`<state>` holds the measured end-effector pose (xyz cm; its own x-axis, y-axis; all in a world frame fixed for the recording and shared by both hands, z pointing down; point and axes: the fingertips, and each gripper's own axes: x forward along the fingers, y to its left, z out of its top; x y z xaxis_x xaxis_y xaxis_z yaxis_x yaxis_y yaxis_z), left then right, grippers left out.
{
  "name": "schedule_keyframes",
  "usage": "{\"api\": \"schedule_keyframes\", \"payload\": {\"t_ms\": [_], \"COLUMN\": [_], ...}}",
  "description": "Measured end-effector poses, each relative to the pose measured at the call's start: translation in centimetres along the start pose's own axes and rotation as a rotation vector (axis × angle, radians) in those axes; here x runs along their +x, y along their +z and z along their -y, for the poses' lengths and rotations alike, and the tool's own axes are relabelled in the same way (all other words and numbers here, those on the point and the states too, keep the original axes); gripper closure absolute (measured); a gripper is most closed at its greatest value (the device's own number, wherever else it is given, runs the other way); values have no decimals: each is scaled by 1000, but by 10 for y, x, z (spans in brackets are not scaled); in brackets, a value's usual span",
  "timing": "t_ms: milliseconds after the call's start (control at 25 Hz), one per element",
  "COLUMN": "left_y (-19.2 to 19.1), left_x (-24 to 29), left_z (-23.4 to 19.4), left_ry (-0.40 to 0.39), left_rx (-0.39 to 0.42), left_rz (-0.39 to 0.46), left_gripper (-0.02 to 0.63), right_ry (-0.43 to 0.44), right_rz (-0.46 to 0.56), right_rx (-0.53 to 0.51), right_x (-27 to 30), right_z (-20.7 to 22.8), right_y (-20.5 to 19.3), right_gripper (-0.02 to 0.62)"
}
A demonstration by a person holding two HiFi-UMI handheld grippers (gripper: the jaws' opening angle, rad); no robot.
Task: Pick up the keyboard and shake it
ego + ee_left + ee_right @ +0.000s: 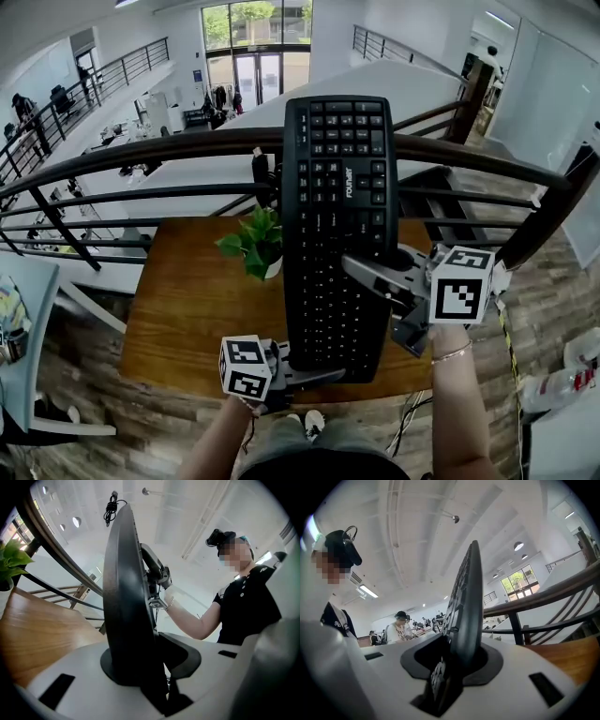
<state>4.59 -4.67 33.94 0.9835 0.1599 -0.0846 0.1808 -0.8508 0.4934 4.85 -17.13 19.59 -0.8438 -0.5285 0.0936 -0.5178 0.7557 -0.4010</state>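
Held above the wooden table (187, 309), the black keyboard (337, 234) is caught between my grippers. My left gripper (317, 376) pinches its near end, and my right gripper (375, 272) clamps its right edge. Shaking it well means firm grips and short, matched strokes.

Black keyboard (337, 234) dead centre, white lettering on every key. Under it, a warm brown table (187, 309) with fine wood grain. At nine o'clock of the keyboard, bright green leaves on the plant (251, 242), white pot (273, 270). Dark brown railing (141, 150) across twelve. White cubes with black square markers: left gripper (314, 377) at seven, right gripper (366, 270) at four. Floor (553, 309), grey-brown planks.
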Motion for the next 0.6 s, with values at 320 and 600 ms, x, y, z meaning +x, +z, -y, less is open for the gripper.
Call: {"api": "schedule_keyframes", "payload": {"t_ms": [320,600], "left_y": [-22,-42], "left_x": [-3,-3], "left_z": [-1,1], "left_ry": [6,3], "left_rx": [-105,-213], "left_rz": [-31,-37], "left_gripper": [485,474], "right_ry": [-24,-81], "right_rz": [3,2], "right_rx": [122,252], "right_x": [-1,-3], "right_z": [34,67], "right_y": [-35,-78], "right_gripper": [462,449]}}
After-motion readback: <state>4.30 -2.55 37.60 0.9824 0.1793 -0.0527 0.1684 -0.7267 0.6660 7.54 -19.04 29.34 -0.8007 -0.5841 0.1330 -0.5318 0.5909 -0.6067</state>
